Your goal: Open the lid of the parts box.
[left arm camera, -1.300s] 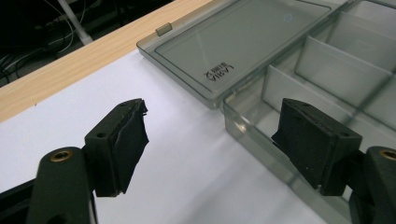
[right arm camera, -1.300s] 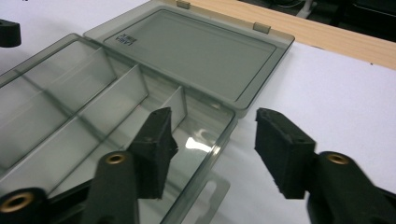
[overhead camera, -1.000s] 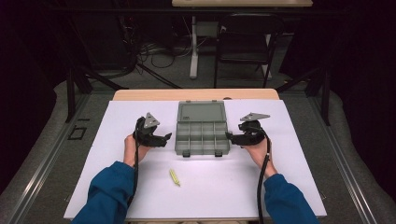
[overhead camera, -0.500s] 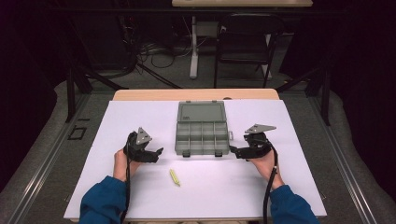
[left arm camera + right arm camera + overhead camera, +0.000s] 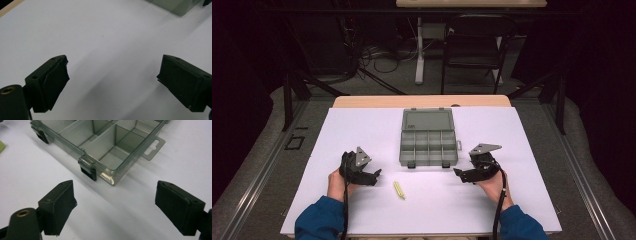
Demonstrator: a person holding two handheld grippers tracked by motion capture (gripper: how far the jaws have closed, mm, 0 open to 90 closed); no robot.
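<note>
High view: small yellow piece (image 5: 399, 190) on surface between my grippers, near organizer box (image 5: 427, 145). Looks light, probably slippery; I'd pinch mid-length. Left gripper (image 5: 373, 176) and right gripper (image 5: 459, 174) jaws wide apart, empty.

Dark room, black chair (image 5: 478, 40) behind table (image 5: 422, 101), possibly grey carpet (image 5: 262, 150)

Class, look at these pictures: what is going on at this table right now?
A person sits at a white table with a two-jaw gripper in each hand. Both the left gripper and the right gripper are open and hold nothing. Between them stands an open compartment box with its lid laid back; the compartments in sight look empty. A small yellow-green piece lies loose on the table in front of the box, untouched.
</note>
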